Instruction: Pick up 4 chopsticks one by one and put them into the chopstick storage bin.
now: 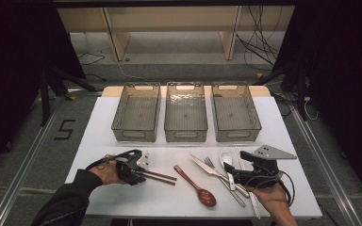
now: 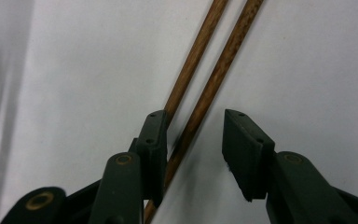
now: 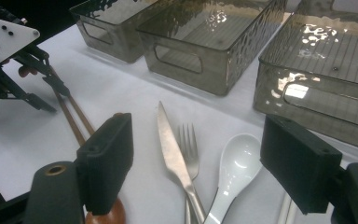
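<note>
White bench [image 1: 122, 197] with three smoky clear plastic bins [image 1: 185, 117] beyond both grippers. Right hand-held gripper [image 3: 196, 163] is spread wide over the steel knife [image 3: 170, 149], fork and white ceramic spoon [image 3: 235, 163]. Left hand-held gripper [image 2: 193, 140] sits partly open, holding nothing, jaws straddling one brown wooden chopstick [image 2: 214, 84].

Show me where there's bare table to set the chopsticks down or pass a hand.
Free: the strip between the three bins and the cutlery, the near edge in front of the wooden spoon, and the far left margin beside the left bin. Crowded: the right front, where knife, fork and white spoon lie under the right tool.
</note>
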The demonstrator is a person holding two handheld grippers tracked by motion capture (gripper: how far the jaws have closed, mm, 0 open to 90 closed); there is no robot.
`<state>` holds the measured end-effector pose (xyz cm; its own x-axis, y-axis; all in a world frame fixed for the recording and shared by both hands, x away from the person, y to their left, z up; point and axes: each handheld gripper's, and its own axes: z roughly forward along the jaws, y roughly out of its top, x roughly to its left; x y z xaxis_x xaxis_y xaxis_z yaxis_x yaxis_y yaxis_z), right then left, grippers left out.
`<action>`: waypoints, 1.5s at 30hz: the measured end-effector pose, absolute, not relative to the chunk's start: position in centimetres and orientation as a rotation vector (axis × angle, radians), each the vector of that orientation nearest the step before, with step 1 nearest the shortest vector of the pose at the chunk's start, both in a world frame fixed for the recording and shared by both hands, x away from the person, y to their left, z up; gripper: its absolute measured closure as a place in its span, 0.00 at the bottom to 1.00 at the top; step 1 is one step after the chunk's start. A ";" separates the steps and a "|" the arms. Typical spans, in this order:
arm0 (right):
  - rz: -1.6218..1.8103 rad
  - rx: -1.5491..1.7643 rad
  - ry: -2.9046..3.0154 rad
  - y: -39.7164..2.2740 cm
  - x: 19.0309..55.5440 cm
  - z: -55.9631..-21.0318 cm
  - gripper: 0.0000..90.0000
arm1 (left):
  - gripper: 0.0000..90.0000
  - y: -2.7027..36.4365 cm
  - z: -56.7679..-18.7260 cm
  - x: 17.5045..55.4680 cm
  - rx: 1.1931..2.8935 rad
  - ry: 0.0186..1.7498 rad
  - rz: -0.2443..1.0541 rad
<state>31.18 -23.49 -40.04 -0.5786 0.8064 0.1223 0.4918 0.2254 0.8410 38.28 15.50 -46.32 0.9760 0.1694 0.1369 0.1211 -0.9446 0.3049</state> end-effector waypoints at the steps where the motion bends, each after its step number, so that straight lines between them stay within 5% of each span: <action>1: 1.289 1.206 2.165 -23.5 31.2 -40.0 0.29 | 0.67 15.5 -46.3 38.2 2.825 0.212 0.233; 21: 1.265 1.206 2.187 -23.4 31.3 -40.1 0.30 | 0.85 13.9 -46.0 38.6 2.966 0.121 0.099; 45: 1.247 1.199 2.208 -23.5 31.3 -40.1 0.30 | 0.94 13.8 -45.3 38.0 2.942 0.006 0.139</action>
<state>31.34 -23.49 -40.07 -0.5887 0.8010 0.1092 0.5069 0.2605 0.8217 37.98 13.82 -45.28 0.9956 0.0135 0.0926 -0.0049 -0.9808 0.1952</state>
